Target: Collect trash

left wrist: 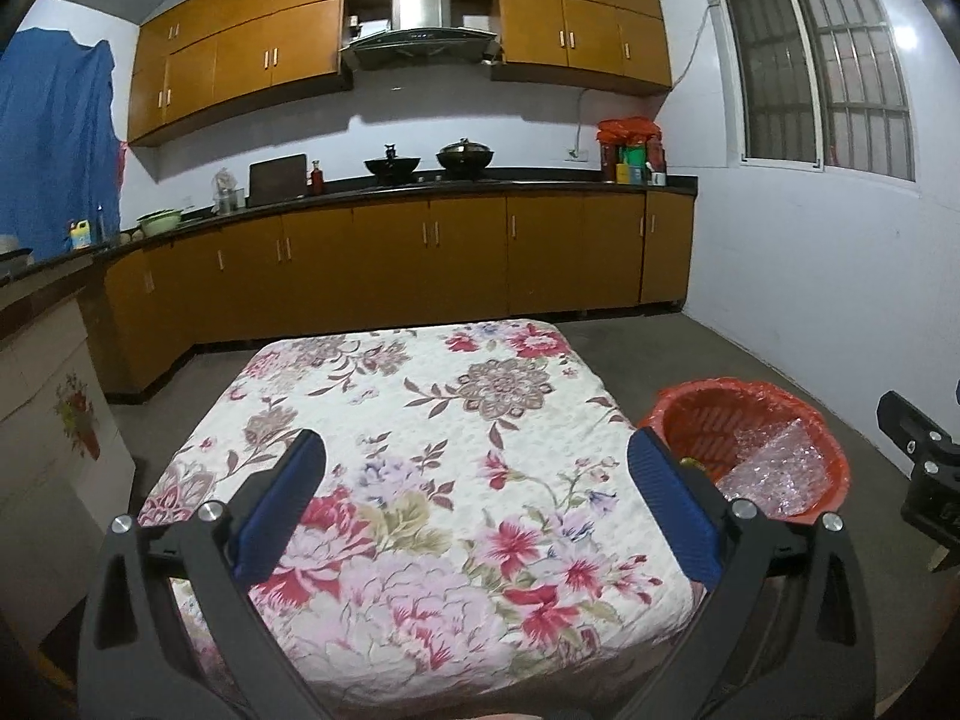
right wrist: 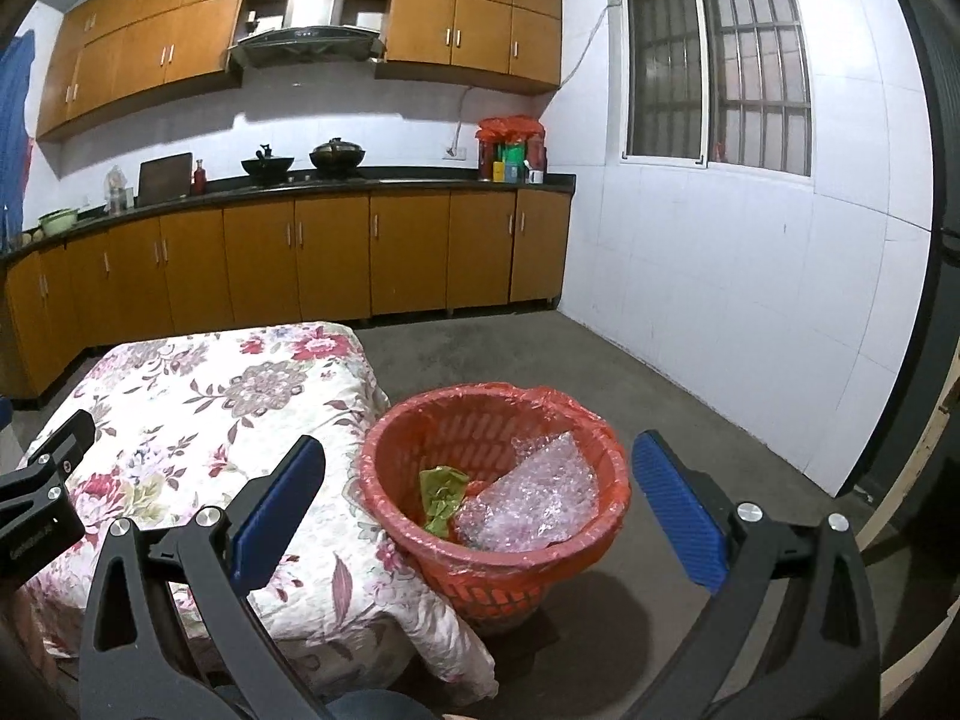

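Both tongs spread wide, empty: left gripper (left wrist: 477, 474) over the floral table (left wrist: 420, 420), right gripper (right wrist: 477, 474) above the red bin (right wrist: 498, 564). Bubble wrap (right wrist: 528, 504) and green scrap (right wrist: 443, 495) lie inside the bin. No trash visible on the table; judged near done. Sweep the views before withdrawing.

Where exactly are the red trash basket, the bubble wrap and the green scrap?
red trash basket (right wrist: 393, 531): right wrist view, outer wall near the rim.
bubble wrap (right wrist: 528, 501): right wrist view, middle of the sheet.
green scrap (right wrist: 441, 495): right wrist view, its middle.

Table (left wrist: 312, 648) — floral cloth (left wrist: 420, 450) over it; red basket (right wrist: 498, 546) on floor (right wrist: 600, 372).
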{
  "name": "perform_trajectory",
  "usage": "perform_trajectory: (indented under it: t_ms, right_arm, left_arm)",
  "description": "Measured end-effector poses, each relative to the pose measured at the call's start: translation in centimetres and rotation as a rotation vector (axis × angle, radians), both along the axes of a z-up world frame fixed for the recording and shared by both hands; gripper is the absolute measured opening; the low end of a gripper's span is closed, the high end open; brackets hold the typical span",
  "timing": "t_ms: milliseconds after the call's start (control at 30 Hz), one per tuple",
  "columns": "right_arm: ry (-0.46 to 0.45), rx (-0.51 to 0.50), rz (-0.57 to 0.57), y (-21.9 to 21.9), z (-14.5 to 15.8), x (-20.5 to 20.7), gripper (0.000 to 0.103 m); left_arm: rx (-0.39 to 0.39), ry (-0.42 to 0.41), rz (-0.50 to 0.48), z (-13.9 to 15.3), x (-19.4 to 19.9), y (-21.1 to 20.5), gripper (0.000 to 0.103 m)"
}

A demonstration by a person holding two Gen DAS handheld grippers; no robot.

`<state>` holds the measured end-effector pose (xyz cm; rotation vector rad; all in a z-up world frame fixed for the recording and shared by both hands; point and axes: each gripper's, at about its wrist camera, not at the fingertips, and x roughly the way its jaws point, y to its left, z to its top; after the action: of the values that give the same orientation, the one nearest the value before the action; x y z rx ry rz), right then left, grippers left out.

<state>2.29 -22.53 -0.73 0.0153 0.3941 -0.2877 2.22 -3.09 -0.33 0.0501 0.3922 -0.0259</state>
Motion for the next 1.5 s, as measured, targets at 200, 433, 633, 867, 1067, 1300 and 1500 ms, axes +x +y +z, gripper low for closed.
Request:
perform_trajectory:
  t_ms: [200,433,633,867,1067,1300,1500]
  right_arm:
    - [0.031,0.003,-0.015,0.7,-0.6,0.0,0.101]
    - [0.059,0.011,-0.027,1.0,-1.1,0.0,0.101]
    - [0.076,0.026,-0.038,0.9,-1.4,0.2,0.101]
    - [0.073,0.027,-0.037,1.0,-1.4,0.1,0.101]
    - [0.073,0.026,-0.038,1.1,-1.4,0.1,0.101]
    - [0.072,0.027,-0.036,1.1,-1.4,0.2,0.101]
    - [0.067,0.027,-0.030,1.2,-1.2,0.3,0.101]
  left_arm:
    - [-0.001,0.011,0.033,-0.4,-0.6,0.7,0.099]
    - [-0.003,0.020,0.045,-0.7,-0.7,0.9,0.099]
    - [0.007,0.030,0.054,-0.9,-0.6,0.7,0.099]
    - [-0.005,0.033,0.060,-0.9,-0.6,0.9,0.099]
    - [-0.004,0.033,0.062,-1.0,-0.6,0.9,0.099]
    - [-0.005,0.031,0.068,-0.9,-0.6,0.9,0.099]
    - [-0.011,0.023,0.079,-0.8,-0.8,0.9,0.099]
